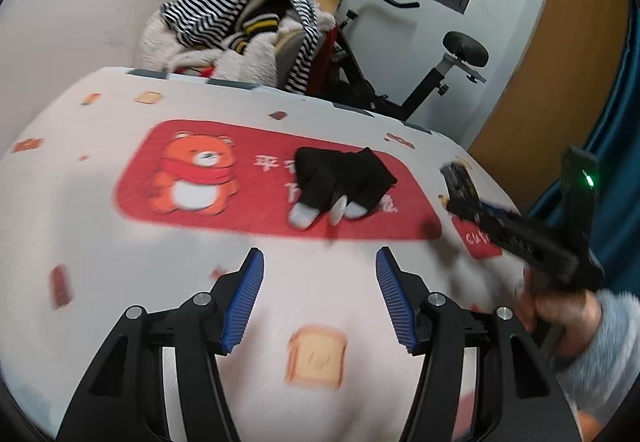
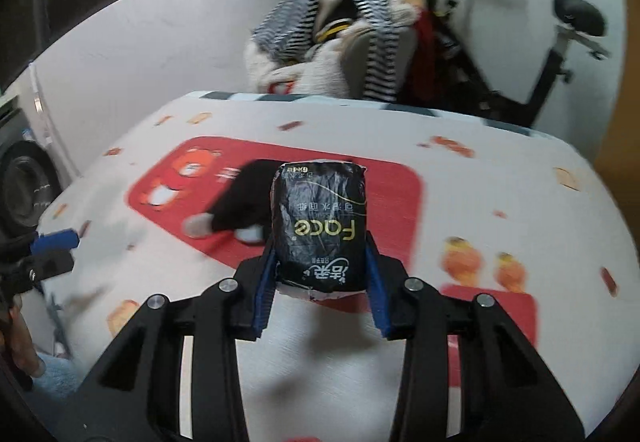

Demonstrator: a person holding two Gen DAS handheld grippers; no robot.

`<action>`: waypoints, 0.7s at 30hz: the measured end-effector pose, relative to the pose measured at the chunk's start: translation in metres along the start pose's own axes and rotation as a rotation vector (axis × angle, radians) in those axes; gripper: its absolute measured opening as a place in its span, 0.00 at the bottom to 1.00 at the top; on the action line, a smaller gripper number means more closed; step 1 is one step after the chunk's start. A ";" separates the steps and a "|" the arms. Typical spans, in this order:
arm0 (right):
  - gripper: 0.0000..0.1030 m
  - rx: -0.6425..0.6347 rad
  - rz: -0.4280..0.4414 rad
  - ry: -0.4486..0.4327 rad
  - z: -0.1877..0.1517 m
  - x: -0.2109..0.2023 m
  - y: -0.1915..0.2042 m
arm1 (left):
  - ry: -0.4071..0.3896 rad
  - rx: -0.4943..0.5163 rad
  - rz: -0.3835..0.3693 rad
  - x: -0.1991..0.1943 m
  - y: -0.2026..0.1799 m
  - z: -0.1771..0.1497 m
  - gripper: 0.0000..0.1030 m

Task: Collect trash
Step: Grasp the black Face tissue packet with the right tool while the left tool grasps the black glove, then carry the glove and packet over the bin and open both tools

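Note:
My right gripper (image 2: 320,248) is shut on a black tissue pack (image 2: 320,226) with gold "Face" lettering, held upright above the table. In the left wrist view the same pack (image 1: 458,178) shows blurred at the right, in the gripper a hand holds. My left gripper (image 1: 320,258) is open over the white cloth with nothing between its blue pads. Beyond it, a pair of black socks (image 1: 340,178) with white toes lies on the red bear mat (image 1: 180,170), with a small white round piece (image 1: 338,211) between the toes. The socks (image 2: 236,202) sit just left of and behind the pack.
A white cloth with toast prints (image 1: 316,358) covers the table. Behind its far edge stand a chair piled with striped clothes (image 1: 240,26) and an exercise bike (image 1: 440,82). A washing machine (image 2: 24,186) is at the left.

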State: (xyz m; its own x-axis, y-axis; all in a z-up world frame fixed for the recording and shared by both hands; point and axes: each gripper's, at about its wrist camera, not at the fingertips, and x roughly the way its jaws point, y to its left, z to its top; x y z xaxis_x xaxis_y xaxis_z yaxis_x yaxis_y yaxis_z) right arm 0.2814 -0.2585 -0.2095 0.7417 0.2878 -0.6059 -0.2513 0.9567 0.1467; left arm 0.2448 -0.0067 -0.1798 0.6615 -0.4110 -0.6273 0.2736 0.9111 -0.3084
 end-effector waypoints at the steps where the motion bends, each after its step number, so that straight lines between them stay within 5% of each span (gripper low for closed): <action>1: 0.40 0.034 0.005 0.004 -0.002 0.002 -0.005 | 0.016 -0.012 -0.012 0.011 0.000 0.007 0.55; 12: 0.40 0.193 0.045 0.001 -0.012 0.004 -0.026 | 0.134 -0.024 0.105 0.122 -0.013 0.059 0.53; 13: 0.40 0.206 0.050 -0.002 -0.012 0.004 -0.028 | 0.151 -0.037 0.115 0.130 -0.012 0.059 0.48; 14: 0.40 0.214 0.046 -0.002 -0.012 0.004 -0.029 | 0.170 -0.046 0.119 0.136 -0.009 0.059 0.22; 15: 0.40 0.217 0.048 0.000 -0.012 0.005 -0.029 | 0.196 -0.053 0.132 0.141 -0.007 0.059 0.10; 21: 0.40 0.198 0.049 0.003 -0.012 0.005 -0.026 | 0.119 -0.050 0.095 0.101 0.001 0.062 0.05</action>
State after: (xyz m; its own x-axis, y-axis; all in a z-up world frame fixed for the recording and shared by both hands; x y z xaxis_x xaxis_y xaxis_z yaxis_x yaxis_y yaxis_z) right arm 0.2845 -0.2823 -0.2257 0.7296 0.3346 -0.5964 -0.1598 0.9314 0.3270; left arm 0.3550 -0.0447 -0.1992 0.5948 -0.3263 -0.7347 0.1764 0.9446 -0.2767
